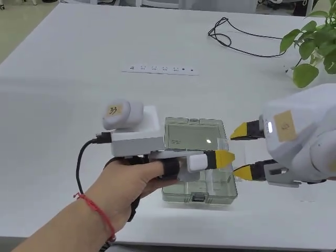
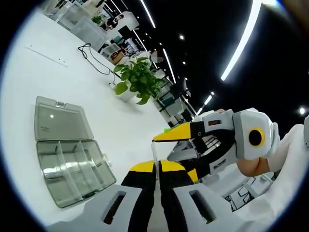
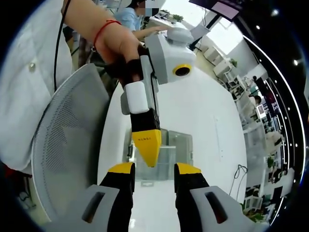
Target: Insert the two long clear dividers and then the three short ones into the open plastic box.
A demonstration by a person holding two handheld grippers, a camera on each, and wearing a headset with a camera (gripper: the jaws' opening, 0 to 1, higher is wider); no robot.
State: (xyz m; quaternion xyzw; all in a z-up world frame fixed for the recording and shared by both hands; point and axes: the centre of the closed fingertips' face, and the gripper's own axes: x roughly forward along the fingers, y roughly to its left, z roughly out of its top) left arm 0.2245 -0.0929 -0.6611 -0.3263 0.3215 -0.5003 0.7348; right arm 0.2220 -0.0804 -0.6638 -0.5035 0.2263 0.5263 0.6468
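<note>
Thin clear divider (image 2: 154,153) clamped in left hand-held gripper (image 2: 157,167); right hand-held gripper (image 3: 154,170) jaws apart.

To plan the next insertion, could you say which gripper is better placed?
Left, likely: the left gripper pinches a thin clear divider over the open box; the right gripper is open and empty beside it.

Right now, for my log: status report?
Left gripper shut on a clear divider. Right gripper open beside it. Box open on table below. Nothing blocking.
</note>
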